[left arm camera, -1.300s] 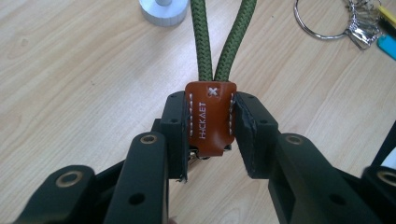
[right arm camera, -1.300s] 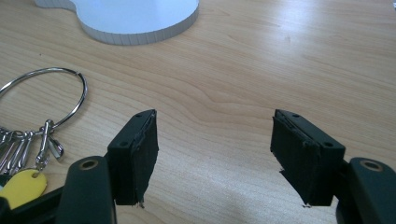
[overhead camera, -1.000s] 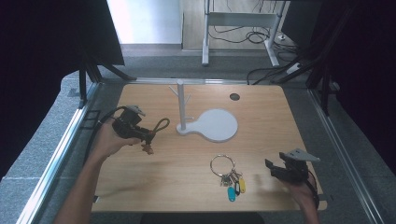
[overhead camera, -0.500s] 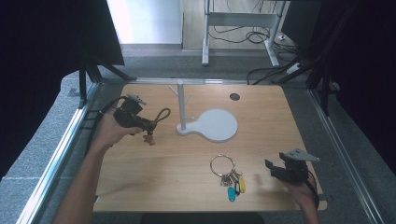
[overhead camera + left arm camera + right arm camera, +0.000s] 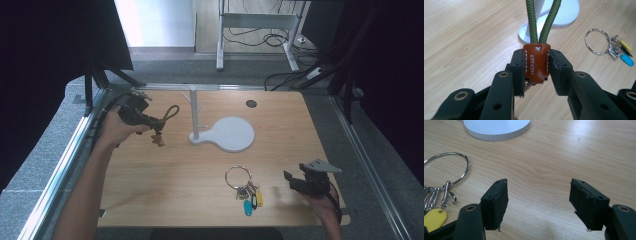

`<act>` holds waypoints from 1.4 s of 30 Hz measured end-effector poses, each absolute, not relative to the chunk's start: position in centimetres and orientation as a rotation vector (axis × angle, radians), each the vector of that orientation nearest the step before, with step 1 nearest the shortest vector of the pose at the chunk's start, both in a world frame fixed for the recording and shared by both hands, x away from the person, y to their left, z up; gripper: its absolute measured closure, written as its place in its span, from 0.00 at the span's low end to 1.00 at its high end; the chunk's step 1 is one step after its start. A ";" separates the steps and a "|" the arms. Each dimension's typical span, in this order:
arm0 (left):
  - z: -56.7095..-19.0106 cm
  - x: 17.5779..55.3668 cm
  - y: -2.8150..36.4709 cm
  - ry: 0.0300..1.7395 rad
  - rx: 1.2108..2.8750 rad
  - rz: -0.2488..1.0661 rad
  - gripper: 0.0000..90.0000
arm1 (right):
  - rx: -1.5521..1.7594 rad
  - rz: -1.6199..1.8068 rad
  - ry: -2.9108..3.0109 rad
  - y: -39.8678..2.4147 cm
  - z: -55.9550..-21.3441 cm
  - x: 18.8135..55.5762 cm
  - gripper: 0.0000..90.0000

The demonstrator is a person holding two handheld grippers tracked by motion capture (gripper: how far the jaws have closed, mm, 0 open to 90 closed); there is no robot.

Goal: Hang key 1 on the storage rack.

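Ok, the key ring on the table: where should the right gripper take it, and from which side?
Probably at the big ring itself, on its bare far arc, away from the keys and tags bunched at the near end. It lies flat on the table, so come from above with one jaw inside the loop and one outside. The right gripper, open, sits just right of it.

Light wood table [image 5: 165,190]. White stand [image 5: 224,131], round base and upright pegged post, sits centre, toward far edge. Key ring [image 5: 243,185] with yellow and blue tags lies near the near edge, right of centre. Dark round hole [image 5: 251,103] by far edge.
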State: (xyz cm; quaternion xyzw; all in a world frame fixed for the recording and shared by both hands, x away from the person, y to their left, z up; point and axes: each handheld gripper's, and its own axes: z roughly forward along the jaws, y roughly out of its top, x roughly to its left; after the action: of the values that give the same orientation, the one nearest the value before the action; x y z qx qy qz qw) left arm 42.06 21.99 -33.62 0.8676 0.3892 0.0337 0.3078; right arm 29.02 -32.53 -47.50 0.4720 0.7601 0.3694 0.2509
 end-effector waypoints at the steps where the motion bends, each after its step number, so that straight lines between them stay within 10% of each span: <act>1: -33.6 42.1 22.0 1.029 2.294 0.089 0.75 | 1.285 1.005 2.069 -32.5 -47.5 29.0 0.35; 42: -32.2 47.6 20.7 1.061 2.260 0.040 0.75 | 1.292 0.971 2.071 -32.6 -47.8 29.1 0.34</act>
State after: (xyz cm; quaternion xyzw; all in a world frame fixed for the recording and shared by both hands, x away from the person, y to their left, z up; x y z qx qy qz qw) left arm 47.62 20.74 -32.20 0.8584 0.4030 0.0153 0.3170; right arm 29.13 -32.58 -47.79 0.4757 0.7623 0.3573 0.2547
